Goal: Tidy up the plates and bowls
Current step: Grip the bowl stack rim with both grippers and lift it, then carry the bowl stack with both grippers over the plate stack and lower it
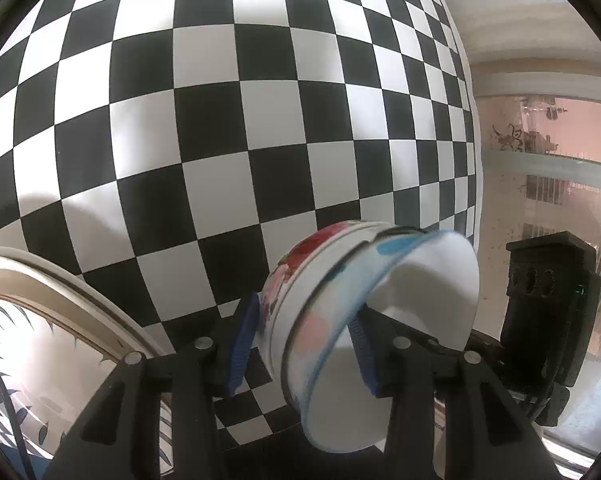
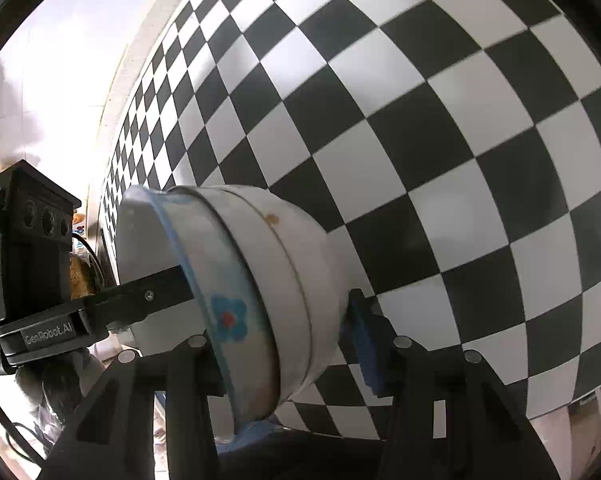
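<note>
Two nested bowls are held on their side above the checkered table. The inner bowl is white with blue and pink flowers and a blue rim; the outer bowl has red flowers. My left gripper is shut on their walls, one finger inside. My right gripper is shut on the same stack: the blue-flowered bowl nested in the white bowl with a gold line. The left gripper's finger reaches into the bowl's mouth.
A black-and-white checkered tablecloth fills both views. A large plate with a beige rim and blue leaf pattern lies at the lower left. A window and wall stand to the right of the table. The other gripper's body is close by.
</note>
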`<state>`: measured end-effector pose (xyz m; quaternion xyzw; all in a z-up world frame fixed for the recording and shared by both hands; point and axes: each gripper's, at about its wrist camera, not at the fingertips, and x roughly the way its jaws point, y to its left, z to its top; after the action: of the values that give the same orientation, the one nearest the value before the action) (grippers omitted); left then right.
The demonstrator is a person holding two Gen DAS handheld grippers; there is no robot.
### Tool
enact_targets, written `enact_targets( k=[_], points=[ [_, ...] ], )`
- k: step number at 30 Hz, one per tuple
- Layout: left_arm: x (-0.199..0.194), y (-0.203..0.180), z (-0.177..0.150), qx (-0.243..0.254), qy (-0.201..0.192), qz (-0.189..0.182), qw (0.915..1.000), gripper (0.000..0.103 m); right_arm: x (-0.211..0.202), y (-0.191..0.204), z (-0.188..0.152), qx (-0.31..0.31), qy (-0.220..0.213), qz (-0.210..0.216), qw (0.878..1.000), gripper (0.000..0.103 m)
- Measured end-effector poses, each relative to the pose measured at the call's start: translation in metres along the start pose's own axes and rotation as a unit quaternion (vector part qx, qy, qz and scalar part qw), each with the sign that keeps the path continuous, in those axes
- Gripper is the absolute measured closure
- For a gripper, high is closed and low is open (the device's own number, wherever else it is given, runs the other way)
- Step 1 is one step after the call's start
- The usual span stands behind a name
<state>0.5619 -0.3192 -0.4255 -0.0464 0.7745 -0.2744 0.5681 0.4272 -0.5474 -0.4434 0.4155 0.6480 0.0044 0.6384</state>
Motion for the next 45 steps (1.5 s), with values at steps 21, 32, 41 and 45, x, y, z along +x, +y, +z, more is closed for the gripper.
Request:
enact_targets(
  k=[21,32,41,45],
  points=[
    [-0.052,0.006,-0.027,-0.010,-0.051,-0.016,0.9985,0.062,-0.030,0.050,-0.011,-0.053,-0.013,0.010,0.998,0.055],
    [-0.115,0.051,-0.062,-0.045,-0.108,-0.013,0.9930,0.062,-0.020,0.124,-0.027,-0.120,0.000,0.022,0.993,0.056],
    [-0.131,0.098,-0.088,-0.096,-0.134,-0.007,0.9864,0.062,0.018,0.173,-0.045,-0.172,0.036,0.025,0.984,0.056],
    [-0.124,0.114,-0.093,-0.116,-0.135,-0.006,0.9840,0.062,0.037,0.181,-0.051,-0.185,0.054,0.021,0.981,0.056]
  ],
)
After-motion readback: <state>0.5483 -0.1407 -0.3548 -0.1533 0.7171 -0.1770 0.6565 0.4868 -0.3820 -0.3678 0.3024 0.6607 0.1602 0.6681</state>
